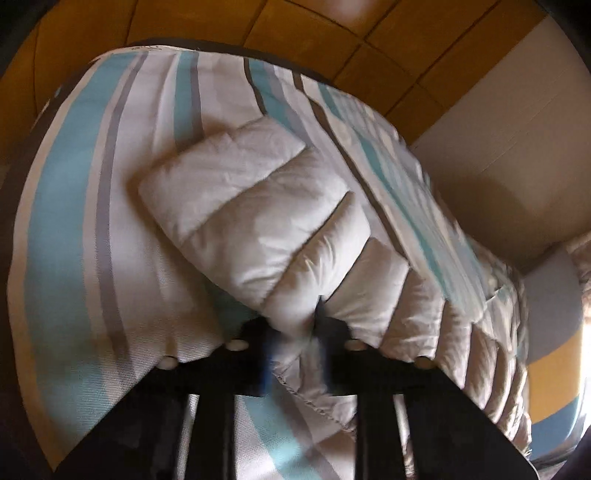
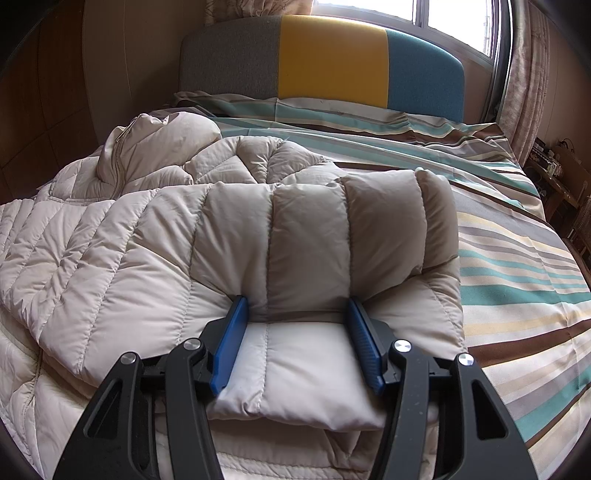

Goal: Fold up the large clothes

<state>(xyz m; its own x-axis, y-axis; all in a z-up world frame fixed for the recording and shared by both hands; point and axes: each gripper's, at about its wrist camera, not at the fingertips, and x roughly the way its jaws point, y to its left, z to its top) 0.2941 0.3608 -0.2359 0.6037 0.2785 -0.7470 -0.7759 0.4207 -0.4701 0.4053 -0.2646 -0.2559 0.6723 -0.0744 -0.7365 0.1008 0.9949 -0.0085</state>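
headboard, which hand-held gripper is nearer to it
Right. The right hand-held gripper faces the headboard across the bed, its open fingers straddling the puffer jacket. The left hand-held gripper pinches a sleeve; there the headboard sits far off to the side.

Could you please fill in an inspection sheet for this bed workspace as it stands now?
Surface: striped bedding covers the bed.
Job's things: beige puffer jacket spread out, one sleeve folded across it.
Clutter: nothing seen on the bed.
Grippers: right tool is open, straddling the sleeve; left tool looks shut on the jacket's other sleeve, though that view is blurred.
Cables: nothing seen.
Surroundings: grey, yellow and teal headboard, window, curtain, side table with small items too small to identify.
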